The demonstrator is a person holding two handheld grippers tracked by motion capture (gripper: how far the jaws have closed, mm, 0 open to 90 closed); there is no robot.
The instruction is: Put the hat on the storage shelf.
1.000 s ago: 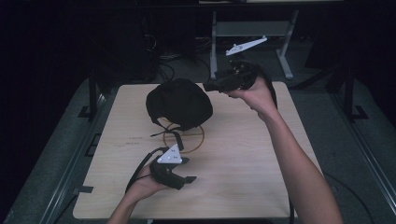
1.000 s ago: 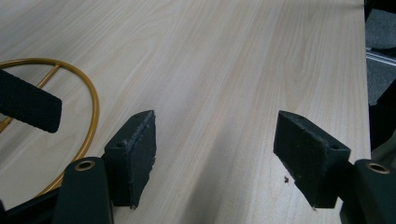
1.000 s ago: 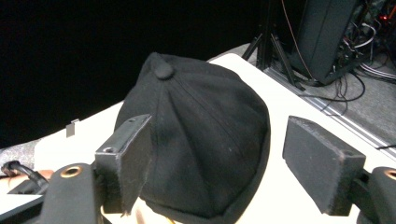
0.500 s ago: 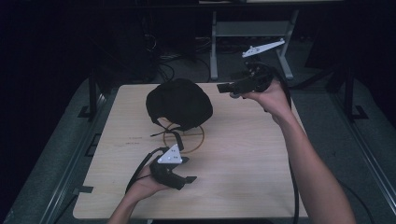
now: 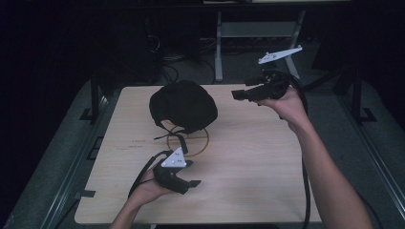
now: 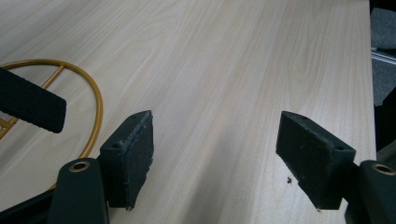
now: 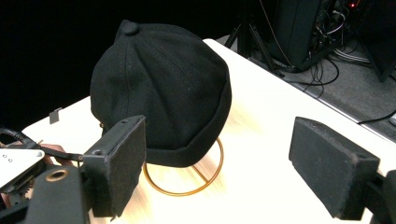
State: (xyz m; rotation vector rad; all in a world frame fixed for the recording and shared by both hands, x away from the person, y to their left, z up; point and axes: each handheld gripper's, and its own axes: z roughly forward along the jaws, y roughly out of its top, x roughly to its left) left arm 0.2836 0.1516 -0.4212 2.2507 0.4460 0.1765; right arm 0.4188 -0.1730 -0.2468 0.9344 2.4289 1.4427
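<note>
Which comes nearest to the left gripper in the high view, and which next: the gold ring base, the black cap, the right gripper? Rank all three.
1. Gold ring base: just beyond the left gripper, mid-table.
2. Black cap: sits over that base, farther back.
3. Right gripper: raised over the table's far right edge, farthest.
</note>
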